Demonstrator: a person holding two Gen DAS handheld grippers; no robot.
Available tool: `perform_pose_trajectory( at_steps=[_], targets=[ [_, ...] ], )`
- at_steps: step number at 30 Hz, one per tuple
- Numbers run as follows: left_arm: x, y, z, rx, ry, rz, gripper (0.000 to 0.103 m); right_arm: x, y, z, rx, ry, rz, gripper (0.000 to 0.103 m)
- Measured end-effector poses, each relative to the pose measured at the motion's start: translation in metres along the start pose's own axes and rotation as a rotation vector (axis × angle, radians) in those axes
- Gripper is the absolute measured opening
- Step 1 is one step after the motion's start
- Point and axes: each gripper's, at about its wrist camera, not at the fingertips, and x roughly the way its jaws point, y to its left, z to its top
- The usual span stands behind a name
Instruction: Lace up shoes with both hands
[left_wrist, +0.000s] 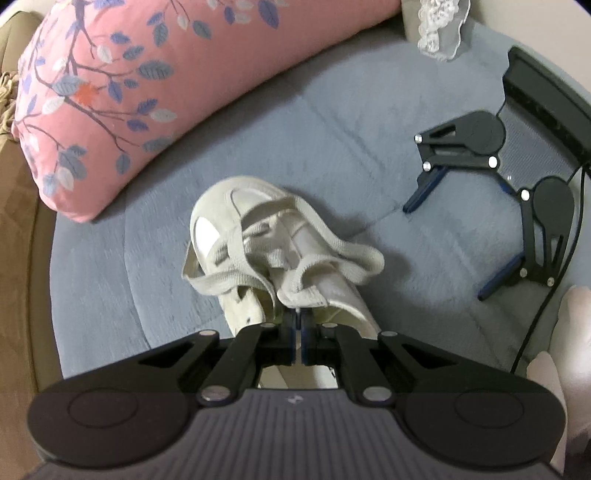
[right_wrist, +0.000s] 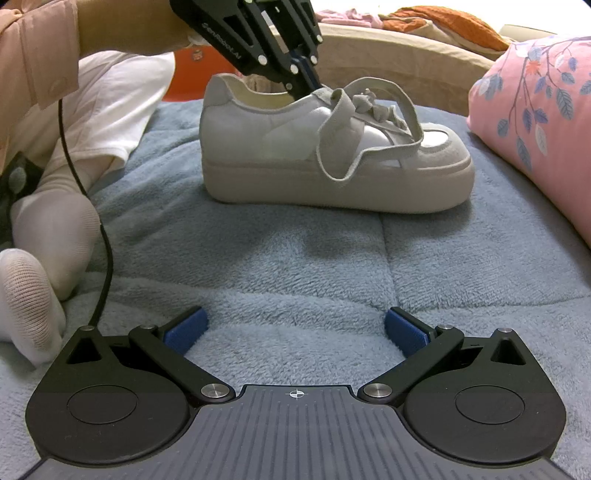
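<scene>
A pale grey platform sneaker (right_wrist: 295, 147) stands upright on the blue blanket, toe to the right in the right wrist view. Its wide grey lace (right_wrist: 334, 122) hangs in loose loops over the side. From above, my left gripper (left_wrist: 298, 317) is shut on the lace (left_wrist: 299, 291) at the top of the tongue, near the shoe (left_wrist: 221, 236) opening; the same gripper (right_wrist: 308, 79) comes down from the upper left in the right wrist view. My right gripper (right_wrist: 295, 332) rests low on the blanket in front of the shoe, open and holding nothing, its blue pads (right_wrist: 186, 330) wide apart. It shows again as the right gripper (left_wrist: 461, 221).
A pink leaf-print pillow (left_wrist: 103, 99) lies beyond the shoe's toe, pillow (right_wrist: 535, 122). The blue fleece blanket (right_wrist: 295, 266) covers the bed. A person's white-socked foot (right_wrist: 26, 295) and legs are at the left with a black cable (right_wrist: 99, 229). Clothes are piled far behind.
</scene>
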Motion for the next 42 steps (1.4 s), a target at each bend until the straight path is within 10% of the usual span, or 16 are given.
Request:
perform_pose_trajectory(
  at_steps=[17,25,42],
  targets=[
    [-0.004,-0.003,-0.015,-0.008,0.044,-0.018,0.0,0.0,0.0,0.0,0.0,0.0,0.0,0.103],
    [-0.016,-0.009,-0.011,0.03,-0.012,-0.013,0.019,0.0,0.0,0.0,0.001,0.001,-0.001,0.103],
    [-0.001,-0.003,0.011,0.043,-0.017,-0.016,0.005,0.0,0.001,0.0,0.002,0.001,-0.001,0.103]
  ],
)
